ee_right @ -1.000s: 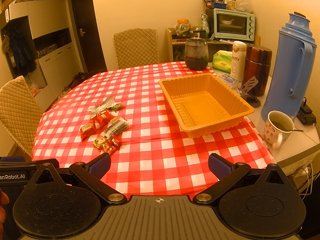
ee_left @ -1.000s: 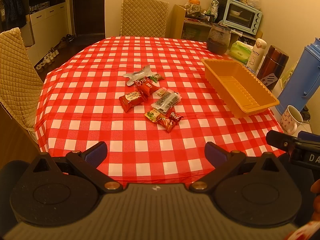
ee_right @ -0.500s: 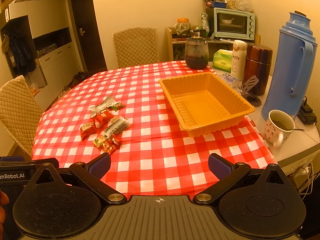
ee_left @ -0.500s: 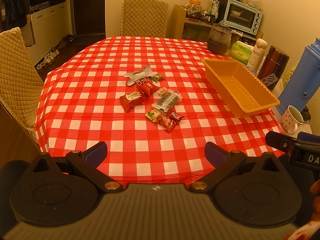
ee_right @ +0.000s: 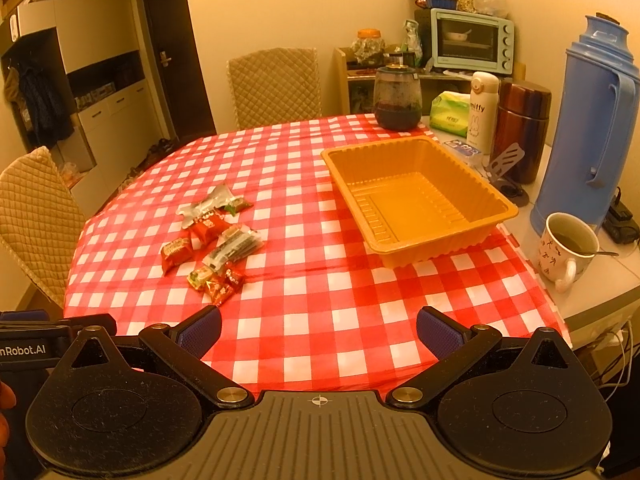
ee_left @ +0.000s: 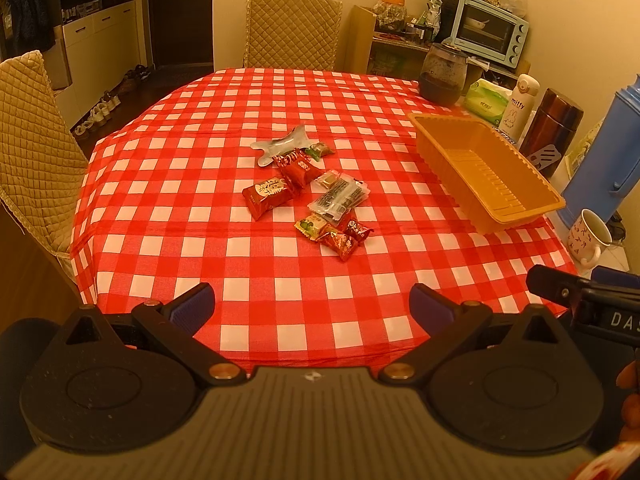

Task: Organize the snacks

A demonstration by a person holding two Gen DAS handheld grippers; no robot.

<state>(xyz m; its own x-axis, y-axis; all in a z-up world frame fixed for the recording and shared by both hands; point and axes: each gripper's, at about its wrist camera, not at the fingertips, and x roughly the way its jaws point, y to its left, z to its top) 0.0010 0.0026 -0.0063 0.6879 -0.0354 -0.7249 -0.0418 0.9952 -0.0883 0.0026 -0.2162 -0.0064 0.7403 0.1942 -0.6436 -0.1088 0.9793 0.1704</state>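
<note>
The checked tablecloth lay ahead of both spread, empty grippers, left gripper and right gripper. Best to pinch the nearest snacks at their edges, then carry them to the tray.

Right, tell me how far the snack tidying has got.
Done: nothing yet. The orange tray holds no snacks. In hand: nothing; the left hand-held gripper and right hand-held gripper are both open, at the near edge of the table. Left: all the snacks, lying in a loose cluster on the tablecloth.
</note>
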